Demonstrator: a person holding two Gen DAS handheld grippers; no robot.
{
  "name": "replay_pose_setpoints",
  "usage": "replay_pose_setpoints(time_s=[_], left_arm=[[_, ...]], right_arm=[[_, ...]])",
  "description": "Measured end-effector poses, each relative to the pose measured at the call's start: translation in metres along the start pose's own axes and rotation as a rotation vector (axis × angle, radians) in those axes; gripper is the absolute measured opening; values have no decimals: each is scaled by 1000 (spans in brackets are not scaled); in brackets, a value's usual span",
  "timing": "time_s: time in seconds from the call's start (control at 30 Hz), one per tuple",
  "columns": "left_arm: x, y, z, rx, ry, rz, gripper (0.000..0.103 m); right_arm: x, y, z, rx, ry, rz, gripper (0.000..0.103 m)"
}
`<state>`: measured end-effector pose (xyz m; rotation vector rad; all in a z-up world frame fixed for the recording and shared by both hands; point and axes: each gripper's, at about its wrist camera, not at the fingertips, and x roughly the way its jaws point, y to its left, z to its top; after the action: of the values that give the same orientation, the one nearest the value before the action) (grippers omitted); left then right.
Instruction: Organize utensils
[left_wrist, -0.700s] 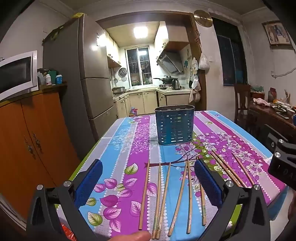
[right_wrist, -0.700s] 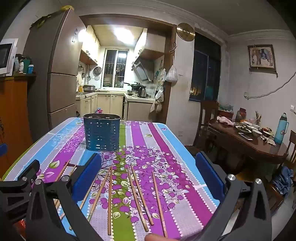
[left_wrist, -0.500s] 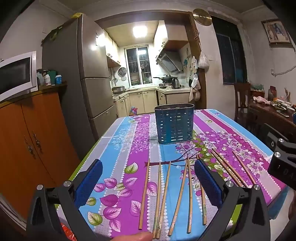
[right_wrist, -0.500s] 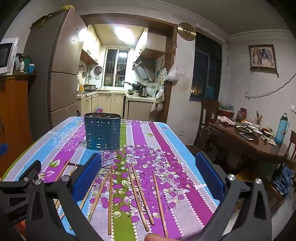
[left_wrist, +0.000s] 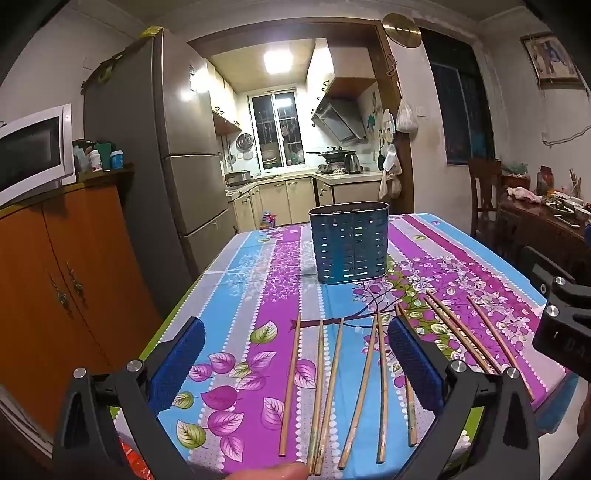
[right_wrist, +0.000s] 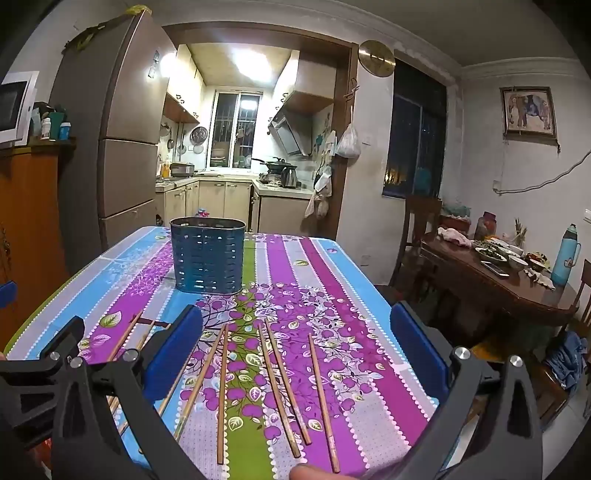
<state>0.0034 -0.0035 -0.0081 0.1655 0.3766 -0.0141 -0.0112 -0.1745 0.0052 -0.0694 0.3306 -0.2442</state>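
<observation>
Wooden chopsticks (left_wrist: 381, 391) lie loose in a row along the near edge of the surface (left_wrist: 258, 295), most pointing roughly toward its far edge, a few slanted. A blue slotted holder (left_wrist: 349, 243) stands upright farther back, near the middle of the surface, apart from the chopsticks. The left tongs (left_wrist: 295, 373) hang above the near edge, spread wide and holding nothing, with several chopsticks (right_wrist: 222, 395) showing between their blue pads. The right tongs (right_wrist: 295, 354) sit just beside them toward the right edge, equally wide and empty. A flowered striped cloth covers the surface (right_wrist: 332, 280).
</observation>
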Motion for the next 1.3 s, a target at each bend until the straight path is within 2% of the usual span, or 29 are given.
replay_pose_setpoints(time_s=[0.73, 1.3], left_arm=[[5, 0, -7, 1, 33, 19, 99], [7, -2, -28, -1, 83, 6, 99]], right_arm=[[2, 1, -5, -6, 16, 6, 98], [-2, -1, -23, -22, 53, -9, 98]])
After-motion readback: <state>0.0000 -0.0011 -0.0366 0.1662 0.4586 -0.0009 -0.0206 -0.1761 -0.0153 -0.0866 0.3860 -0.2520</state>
